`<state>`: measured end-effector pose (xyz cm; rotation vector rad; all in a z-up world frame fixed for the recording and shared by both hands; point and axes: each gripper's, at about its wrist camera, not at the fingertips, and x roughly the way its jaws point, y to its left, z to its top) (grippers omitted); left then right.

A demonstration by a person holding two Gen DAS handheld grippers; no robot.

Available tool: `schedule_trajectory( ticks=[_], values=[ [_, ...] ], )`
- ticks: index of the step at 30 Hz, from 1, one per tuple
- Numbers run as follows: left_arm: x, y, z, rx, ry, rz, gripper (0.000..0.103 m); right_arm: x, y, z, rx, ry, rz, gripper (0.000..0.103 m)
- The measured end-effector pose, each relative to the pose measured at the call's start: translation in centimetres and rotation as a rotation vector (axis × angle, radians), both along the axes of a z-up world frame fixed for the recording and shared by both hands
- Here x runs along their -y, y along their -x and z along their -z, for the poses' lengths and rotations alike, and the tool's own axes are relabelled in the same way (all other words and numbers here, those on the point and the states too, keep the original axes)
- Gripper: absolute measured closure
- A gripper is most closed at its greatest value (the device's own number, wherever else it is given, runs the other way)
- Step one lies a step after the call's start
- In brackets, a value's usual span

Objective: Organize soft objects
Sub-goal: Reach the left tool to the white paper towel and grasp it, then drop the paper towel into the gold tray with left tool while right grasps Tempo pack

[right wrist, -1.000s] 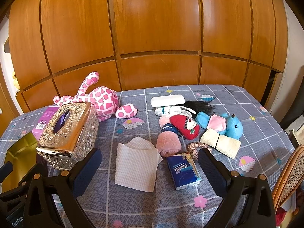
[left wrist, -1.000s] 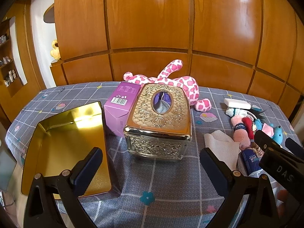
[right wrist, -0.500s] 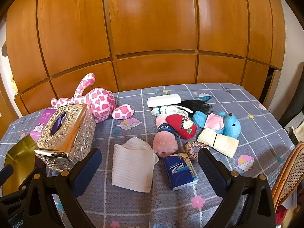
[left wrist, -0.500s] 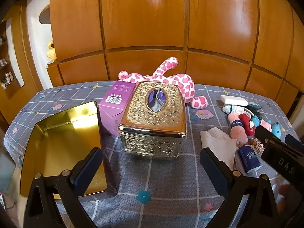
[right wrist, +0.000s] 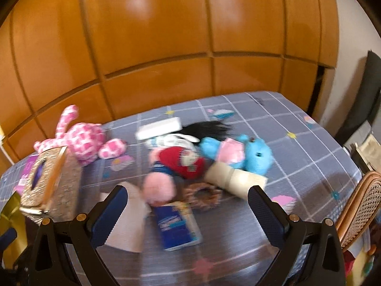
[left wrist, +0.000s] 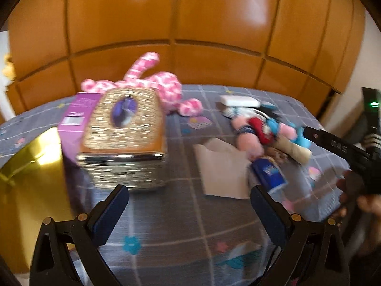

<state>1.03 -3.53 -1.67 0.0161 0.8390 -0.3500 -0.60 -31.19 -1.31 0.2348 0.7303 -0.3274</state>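
Left tongs (left wrist: pixel 189 206) spread wide, blue-padded fingers far apart, empty, hovering above the grey checked cloth of the table (left wrist: pixel 181 217). Right tongs (right wrist: pixel 187 207) likewise gaping, clasping nothing, poised over the clutter. Both views smeared by motion blur.

From the left: a shiny gold tin (left wrist: pixel 31 190), open and shallow, at the table's left edge. Beside it a purple cardboard box (left wrist: pixel 78 114), touching the ornate gold tissue box (left wrist: pixel 123 138), embossed metal with an oval opening on top. Behind these, a pink-and-white spotted plush (left wrist: pixel 152 85), floppy, limbs sprawled, one limb raised against the wooden panelling (left wrist: pixel 190 23).

Centre: a white folded paper napkin (left wrist: pixel 220 166), flat, lying just right of the tissue box. Just beside its right edge, a blue tissue packet (right wrist: pixel 177 224), glossy wrapper, between the right tongs' fingers in the right wrist view but not touched.

Further right, a heap of soft things pressed together: a fluffy pink roll with a dark band (right wrist: pixel 158 186), a red plush (right wrist: pixel 184 163), a white flat pack (right wrist: pixel 159 130) at the back, a tuft of black hair-like fibre (right wrist: pixel 208 128), a blue plush (right wrist: pixel 257 156) with a pink patch, a beige rolled cloth (right wrist: pixel 234 178), and a brown frilly scrunchie (right wrist: pixel 202 196).

Far right, a woven cane chair (right wrist: pixel 359 205) past the table's edge.
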Motion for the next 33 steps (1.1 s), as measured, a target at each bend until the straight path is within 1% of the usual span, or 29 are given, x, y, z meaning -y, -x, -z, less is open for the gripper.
schedule_trajectory(
  ticks=[1,3,4,5,7,9,10,11,13,15,16,20,22,23,24,25,26,27,28,29,30,31,33],
  values=[
    [0.6,-0.1,0.1,-0.001,-0.005,0.021,0.002,0.9,-0.1,0.3,-0.010,0.008,0.013,0.000],
    [2.4,-0.5,0.4,0.002,-0.039,0.070,0.008,2.5,-0.4,0.8,-0.024,0.005,0.030,0.000],
    [3.2,-0.7,0.7,-0.002,-0.052,0.089,0.013,3.4,-0.5,1.1,-0.029,-0.001,0.040,0.000],
    [4.3,-1.1,1.0,-0.005,-0.071,0.112,0.015,4.0,-0.6,1.2,-0.029,-0.003,0.047,0.000],
    [5.6,-1.7,1.6,-0.010,-0.103,0.132,0.019,5.3,-1.0,1.9,-0.028,-0.017,0.064,0.000],
    [6.9,-2.4,2.3,-0.009,-0.134,0.151,0.028,6.1,-1.3,2.3,-0.028,-0.055,0.072,0.000],
    [7.7,-3.0,2.9,-0.015,-0.152,0.159,0.030,6.5,-1.3,2.2,-0.004,-0.099,0.061,0.000],
    [8.4,-3.9,3.7,-0.038,-0.165,0.160,0.033,6.6,-1.2,2.2,0.013,-0.115,0.054,0.000],
    [9.2,-5.7,5.3,-0.090,-0.175,0.150,0.034,6.5,-1.3,2.4,0.023,-0.133,0.051,0.000],
    [9.7,-6.8,6.4,-0.109,-0.193,0.139,0.034,6.5,-1.4,2.6,0.032,-0.179,0.023,0.000],
    [10.0,-7.5,7.1,-0.121,-0.201,0.132,0.034,6.3,-1.4,2.6,0.046,-0.186,0.008,0.000],
    [10.4,-9.3,8.8,-0.156,-0.201,0.102,0.034,5.7,-1.5,2.4,0.061,-0.183,-0.021,0.000],
    [10.6,-9.8,9.6,-0.169,-0.210,0.110,0.035,5.4,-1.5,2.5,0.059,-0.181,-0.029,0.000],
    [10.7,-9.9,10.0,-0.169,-0.210,0.123,0.037,5.5,-1.6,2.5,0.058,-0.182,-0.032,0.000],
    [10.7,-9.6,9.9,-0.143,-0.200,0.135,0.049,5.4,-1.6,2.6,0.055,-0.187,-0.038,0.000],
    [10.7,-9.4,9.8,-0.127,-0.194,0.150,0.059,5.4,-1.7,2.8,0.049,-0.195,-0.042,0.000],
    [10.6,-9.1,9.6,-0.118,-0.195,0.156,0.079,5.4,-1.9,2.9,0.039,-0.201,-0.045,0.000],
    [10.4,-8.9,9.3,-0.121,-0.184,0.156,0.089,5.3,-2.1,3.2,0.026,-0.212,-0.052,0.000],
    [10.1,-8.9,9.1,-0.133,-0.160,0.154,0.090,5.3,-2.2,3.3,0.015,-0.222,-0.061,0.001],
    [9.6,-8.7,8.8,-0.142,-0.134,0.150,0.093,5.2,-2.4,3.6,-0.002,-0.234,-0.077,0.007],
    [9.3,-8.6,8.7,-0.147,-0.122,0.148,0.093,4.9,-2.7,4.0,-0.027,-0.243,-0.099,0.010],
    [9.0,-8.4,8.6,-0.155,-0.112,0.146,0.094,4.5,-3.2,4.5,-0.066,-0.243,-0.119,0.016],
    [8.3,-8.1,8.5,-0.169,-0.096,0.146,0.094,3.3,-4.1,5.9,-0.156,-0.227,-0.155,0.018]
  ],
)
